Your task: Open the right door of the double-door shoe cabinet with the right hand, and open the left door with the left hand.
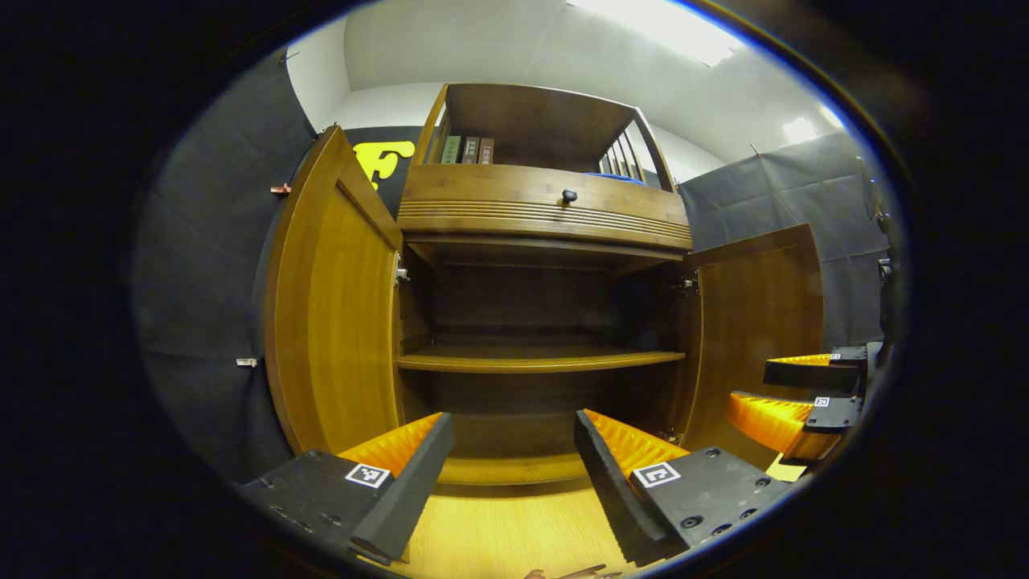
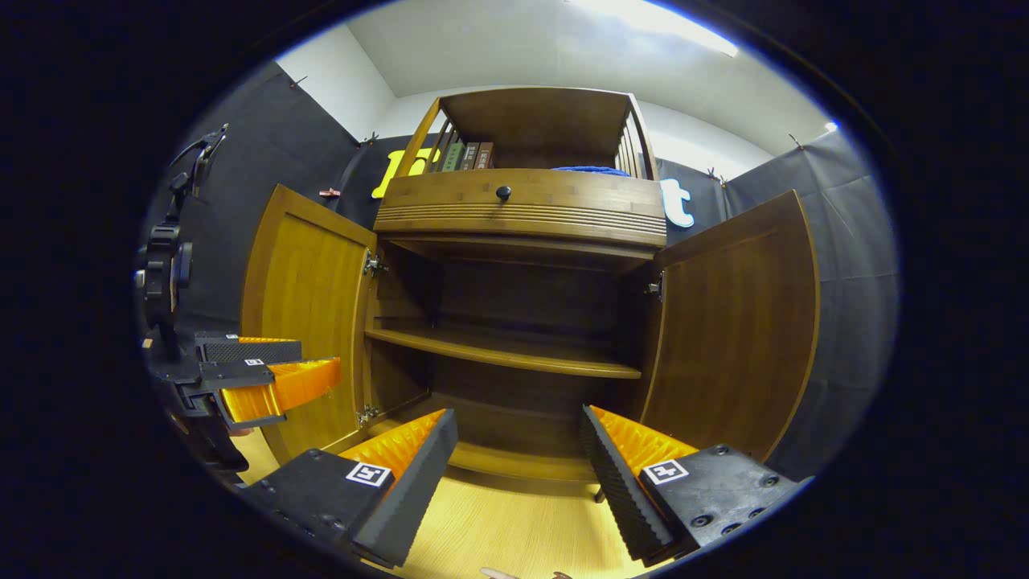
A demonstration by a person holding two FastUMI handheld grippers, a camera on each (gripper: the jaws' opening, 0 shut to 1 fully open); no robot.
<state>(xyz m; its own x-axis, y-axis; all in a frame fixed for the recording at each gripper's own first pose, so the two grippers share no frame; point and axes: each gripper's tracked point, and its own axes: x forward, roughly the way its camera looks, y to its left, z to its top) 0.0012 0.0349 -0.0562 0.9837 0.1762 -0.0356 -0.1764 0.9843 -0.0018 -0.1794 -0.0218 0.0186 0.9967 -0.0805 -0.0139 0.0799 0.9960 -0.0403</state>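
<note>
Wood-grain shoe cabinet (image 2: 514, 241), boxy, tall axis upright, faces both cams. Left door (image 2: 309, 322) & right door (image 2: 735, 330), flat panels, swung wide. Left gripper (image 1: 514, 474) & right gripper (image 2: 518, 474): ridged fingers spread, holding nothing.

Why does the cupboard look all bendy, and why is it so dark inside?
In both gripper views the fisheye lens bows the brown wooden shoe cabinet and its open doors. The bright ceiling light glares white in the right gripper view, while the cabinet's interior shelf sits in shadow.
</note>
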